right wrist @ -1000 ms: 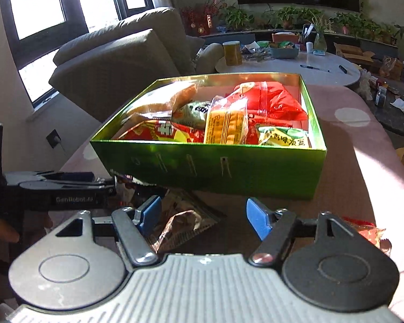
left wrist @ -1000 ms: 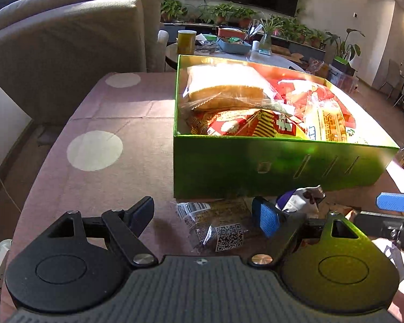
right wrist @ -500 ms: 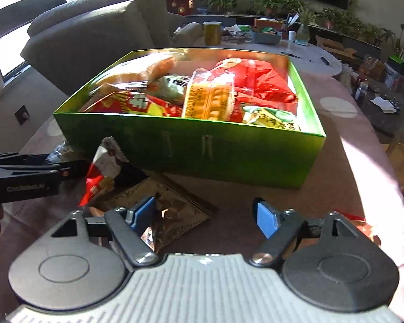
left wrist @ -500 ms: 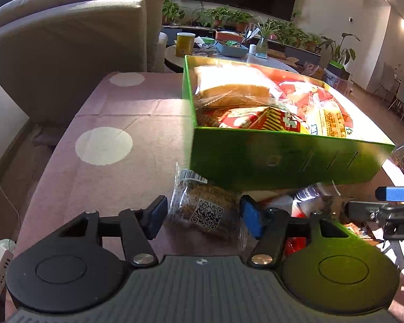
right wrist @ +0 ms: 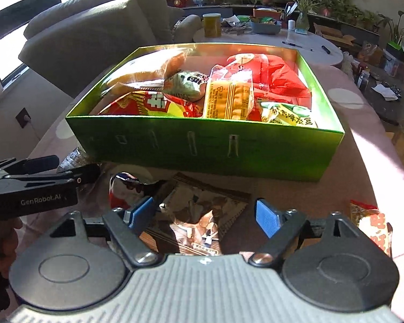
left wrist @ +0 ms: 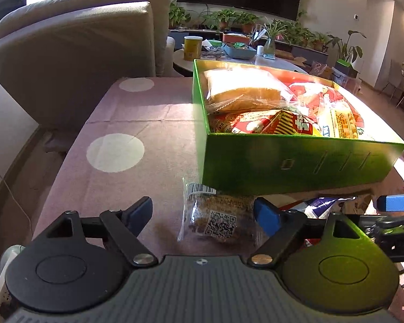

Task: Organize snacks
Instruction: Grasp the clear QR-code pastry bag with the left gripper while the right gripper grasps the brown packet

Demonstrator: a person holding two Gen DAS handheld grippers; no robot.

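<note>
Left gripper (left wrist: 203, 215) now pulled back and spread wide around the clear-wrapped snack (left wrist: 215, 216), a change from half a second ago, when the pads sat closer on either side of it; nothing gripped, wrapper lying flat on the tablecloth (left wrist: 115, 188), its far end just against the green box (left wrist: 296, 167). Reads as lining up for a pick, not yet a grasp. Right gripper (right wrist: 207, 215) likewise wide open, straddling the brown foil packet (right wrist: 202, 215), nearer to it than a second ago; packet untouched on the cloth. Beside it, a crumpled red-and-white wrapper (right wrist: 121, 188) to the left and a red snack bag (right wrist: 371, 226) off to the right, both outside the box. Farther on, box already crowded with bags, so little free room on top. Box wall close ahead of both grippers, likely to block a forward scoop. Beyond, sofa (left wrist: 75, 53) and round side table (right wrist: 282, 43)
</note>
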